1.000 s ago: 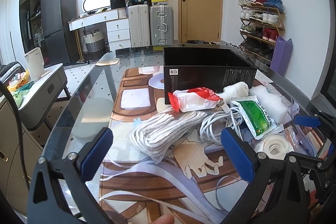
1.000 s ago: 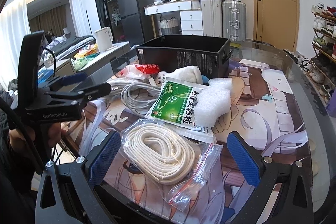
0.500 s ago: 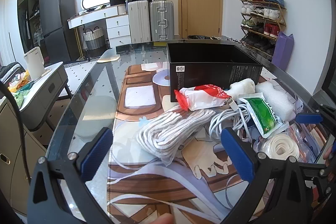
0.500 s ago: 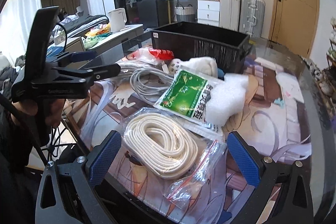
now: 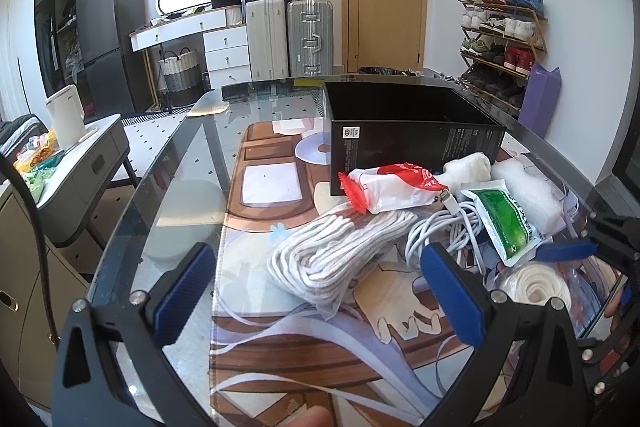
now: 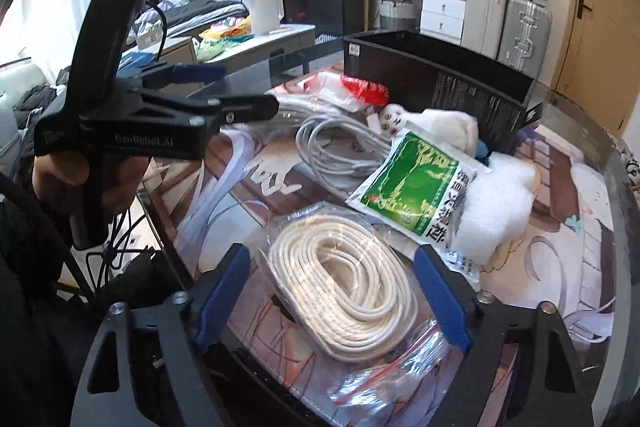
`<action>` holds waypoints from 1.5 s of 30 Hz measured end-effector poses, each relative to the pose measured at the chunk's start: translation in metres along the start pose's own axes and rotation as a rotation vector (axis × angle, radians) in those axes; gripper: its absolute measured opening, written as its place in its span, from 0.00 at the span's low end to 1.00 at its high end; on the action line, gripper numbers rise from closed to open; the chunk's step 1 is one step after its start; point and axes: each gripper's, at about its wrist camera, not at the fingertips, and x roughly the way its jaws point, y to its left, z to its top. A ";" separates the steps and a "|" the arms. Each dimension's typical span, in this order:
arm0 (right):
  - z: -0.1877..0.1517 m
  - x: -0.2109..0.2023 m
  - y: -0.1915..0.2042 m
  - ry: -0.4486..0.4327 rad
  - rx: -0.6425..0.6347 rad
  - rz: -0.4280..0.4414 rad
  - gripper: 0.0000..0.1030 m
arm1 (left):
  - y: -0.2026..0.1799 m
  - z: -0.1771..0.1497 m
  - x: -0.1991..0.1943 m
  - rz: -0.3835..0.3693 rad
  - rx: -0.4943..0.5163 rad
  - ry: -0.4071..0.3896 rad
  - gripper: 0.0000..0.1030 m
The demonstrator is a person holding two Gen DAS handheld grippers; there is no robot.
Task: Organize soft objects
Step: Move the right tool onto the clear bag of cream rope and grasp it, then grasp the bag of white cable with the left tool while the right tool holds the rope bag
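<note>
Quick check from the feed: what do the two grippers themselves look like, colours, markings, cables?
Both are black plastic frames with silver screws and blue ribbed pads on the fingers. The left gripper has a tall black handle, faint "GenRobot.AI" lettering on its side and a thin black cable behind it. The right gripper shows the same black frame and blue pads.

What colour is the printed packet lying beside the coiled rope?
Green and white packet, clearest in the right wrist view.

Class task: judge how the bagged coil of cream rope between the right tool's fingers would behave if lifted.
The bagged rope coil would probably sag, since its loops lie loose. Its glossy zip bag looks slippery, so the right tool might grip only film. It probably won't roll, lying flat.
</note>
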 end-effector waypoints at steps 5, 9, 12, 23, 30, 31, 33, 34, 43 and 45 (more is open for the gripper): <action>-0.005 0.002 -0.001 0.010 0.006 0.001 0.63 | 0.003 0.000 0.002 0.000 -0.003 0.005 1.00; -0.007 0.000 -0.002 0.000 0.009 -0.002 0.51 | 0.003 0.000 0.003 -0.001 0.000 0.010 1.00; -0.009 -0.006 -0.001 -0.016 0.008 0.004 0.42 | 0.001 -0.001 0.004 0.002 0.000 0.011 1.00; -0.006 -0.028 0.001 -0.104 0.030 0.051 0.34 | 0.009 0.004 0.013 0.030 0.003 0.054 1.00; 0.002 -0.042 0.002 -0.152 0.042 0.049 0.34 | 0.019 0.008 0.027 0.009 -0.024 0.123 1.00; 0.002 -0.043 0.001 -0.156 0.045 0.048 0.34 | 0.019 0.008 0.029 0.012 -0.023 0.131 1.00; 0.003 -0.047 0.000 -0.165 0.051 0.047 0.34 | 0.018 0.009 0.032 0.014 -0.020 0.147 1.00; 0.003 -0.048 -0.001 -0.168 0.054 0.046 0.34 | 0.017 0.009 0.035 0.013 -0.020 0.158 1.00; 0.002 -0.052 -0.013 -0.178 0.075 0.024 0.34 | 0.008 0.016 0.050 0.015 0.015 0.206 1.00; 0.002 -0.052 -0.015 -0.178 0.081 0.023 0.34 | 0.005 0.017 0.052 0.009 0.022 0.214 1.00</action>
